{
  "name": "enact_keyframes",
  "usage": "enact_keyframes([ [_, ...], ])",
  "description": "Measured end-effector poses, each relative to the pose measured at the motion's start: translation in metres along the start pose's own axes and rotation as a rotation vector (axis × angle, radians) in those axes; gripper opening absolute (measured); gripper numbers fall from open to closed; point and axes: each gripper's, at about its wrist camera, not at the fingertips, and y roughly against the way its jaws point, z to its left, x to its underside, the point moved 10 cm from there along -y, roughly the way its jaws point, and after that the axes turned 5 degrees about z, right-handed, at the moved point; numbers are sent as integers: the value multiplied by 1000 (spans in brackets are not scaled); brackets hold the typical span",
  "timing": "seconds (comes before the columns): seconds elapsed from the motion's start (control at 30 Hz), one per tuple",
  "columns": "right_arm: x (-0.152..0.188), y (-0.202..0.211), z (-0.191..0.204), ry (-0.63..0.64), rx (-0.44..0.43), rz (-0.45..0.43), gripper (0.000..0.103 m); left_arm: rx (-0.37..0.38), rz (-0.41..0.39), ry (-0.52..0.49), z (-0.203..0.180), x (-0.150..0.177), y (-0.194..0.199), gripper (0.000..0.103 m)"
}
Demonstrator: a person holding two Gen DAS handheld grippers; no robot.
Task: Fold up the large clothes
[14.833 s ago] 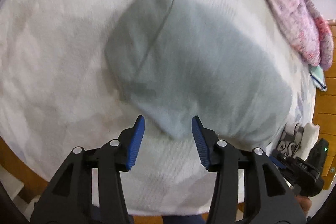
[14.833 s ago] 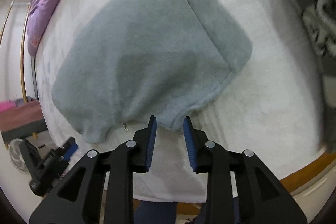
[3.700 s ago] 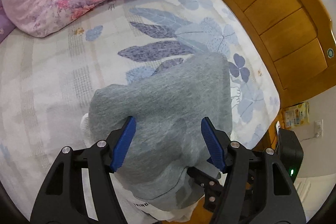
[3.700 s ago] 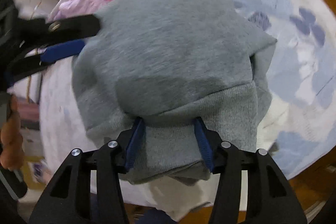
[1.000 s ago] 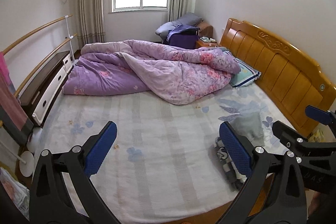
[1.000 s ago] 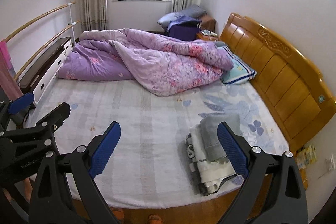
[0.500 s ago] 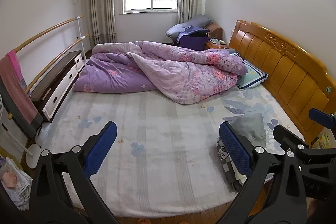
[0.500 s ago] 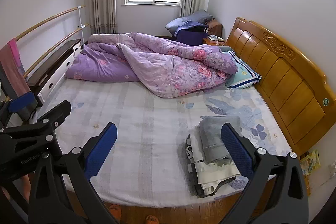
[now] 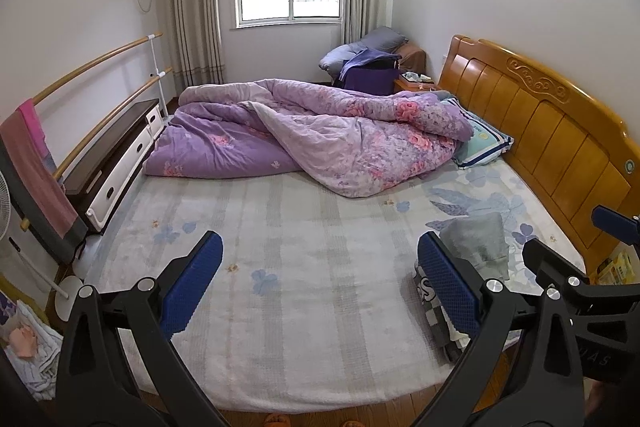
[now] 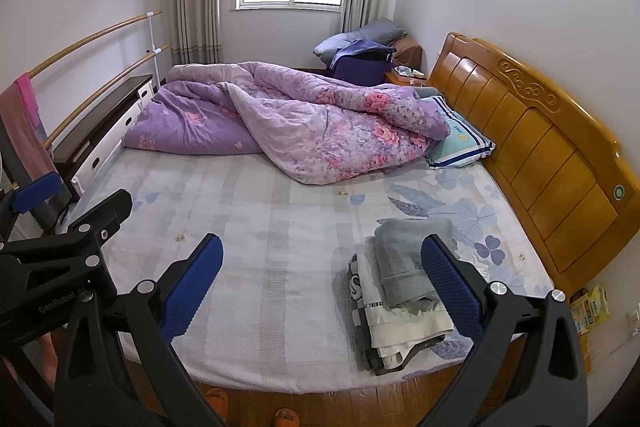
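A folded grey sweatshirt [image 10: 404,259] lies on top of a stack of folded clothes [image 10: 396,323] at the near right corner of the bed [image 10: 280,235]. The same grey sweatshirt [image 9: 476,239] shows partly behind my left gripper's right finger. My left gripper [image 9: 318,283] is open and empty, held back from the bed's near edge. My right gripper [image 10: 322,281] is also wide open with nothing between its fingers, well short of the stack. Each gripper appears at the edge of the other's view.
A rumpled purple floral quilt [image 10: 288,119] fills the far half of the bed, with a striped pillow [image 10: 460,143] by the wooden headboard [image 10: 532,147]. A low cabinet [image 9: 116,155] and rails with a towel stand at the left. Orange slippers [image 10: 218,401] show on the floor.
Both views have drawn back slightly from the bed, showing more of the floor and the room's left side. The stack with the grey sweatshirt lies still and both grippers stay wide open.
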Motion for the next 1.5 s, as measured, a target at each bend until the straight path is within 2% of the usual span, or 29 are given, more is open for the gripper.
enact_keyframes([
  [0.43,6,9,-3,-12,8,-22,96,-26,-51,-25,-7,-5,10,98],
  [1.0,7,14,-7,-9,19,-26,96,12,-51,-11,-7,-6,12,98],
  [1.5,9,14,-9,-12,17,-21,96,15,-51,-13,-7,-9,12,98],
])
